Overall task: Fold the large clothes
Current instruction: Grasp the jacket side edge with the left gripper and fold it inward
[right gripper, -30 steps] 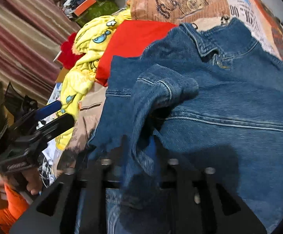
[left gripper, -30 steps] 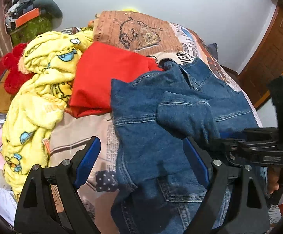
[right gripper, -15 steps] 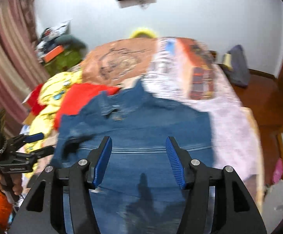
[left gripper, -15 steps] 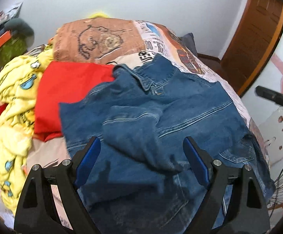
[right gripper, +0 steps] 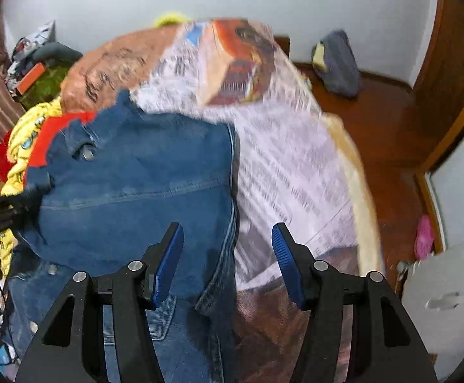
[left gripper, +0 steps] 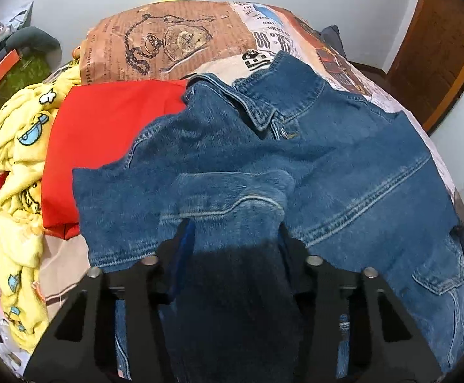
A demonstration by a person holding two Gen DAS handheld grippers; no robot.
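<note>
A blue denim jacket (left gripper: pixel 327 166) lies spread, collar to the far side, on the bed. Its left sleeve (left gripper: pixel 228 198) is folded in over the body. My left gripper (left gripper: pixel 233 245) is closing its jaws on that sleeve, and the denim fills the gap between its fingers. In the right wrist view the jacket (right gripper: pixel 136 185) fills the left half. My right gripper (right gripper: pixel 227 255) stands open above the jacket's right edge and the bedspread, with nothing between its blue pads (right gripper: pixel 168 255). The left gripper (right gripper: pixel 5 210) shows at that view's left edge, on the denim.
A red garment (left gripper: pixel 104 134) and a yellow cartoon-print blanket (left gripper: pixel 18 166) lie piled left of the jacket. The newspaper-print bedspread (right gripper: pixel 279 166) runs to the bed's right edge. Beyond it are the wooden floor (right gripper: pixel 375 111), a grey bag (right gripper: pixel 337 60) and a door (left gripper: pixel 439 48).
The right gripper let go of the sleeve, opened and swung right to the jacket's right edge. The left gripper moved right over the jacket, dropped onto the folded sleeve and narrowed on it.
</note>
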